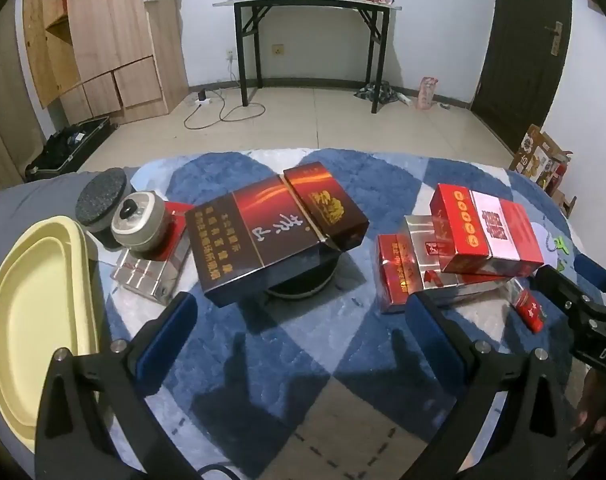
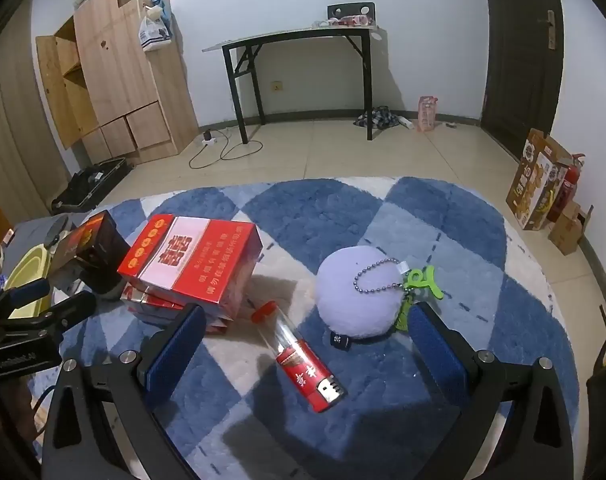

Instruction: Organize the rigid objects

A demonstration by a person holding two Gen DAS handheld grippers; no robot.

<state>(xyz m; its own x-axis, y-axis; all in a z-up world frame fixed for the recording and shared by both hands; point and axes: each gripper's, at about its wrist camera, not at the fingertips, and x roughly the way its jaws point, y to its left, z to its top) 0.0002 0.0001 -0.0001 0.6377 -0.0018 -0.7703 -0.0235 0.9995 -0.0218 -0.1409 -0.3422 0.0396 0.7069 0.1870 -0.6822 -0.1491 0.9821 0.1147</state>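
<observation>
While both the left gripper [image 1: 299,316] and the right gripper [image 2: 307,332] hang with jaws spread and empty, the lighter [image 2: 309,368] on the rug [image 2: 383,216] between the right jaws looks light, stiff and slippery, best pinched across its middle.

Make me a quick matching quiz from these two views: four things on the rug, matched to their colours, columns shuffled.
Things:
1. tray
2. plush ball
3. lighter
4. large carton

Colours:
A. dark brown and red
B. pale yellow
C. red with a clear end
D. light purple

Pairs: 1-B, 2-D, 3-C, 4-A
</observation>
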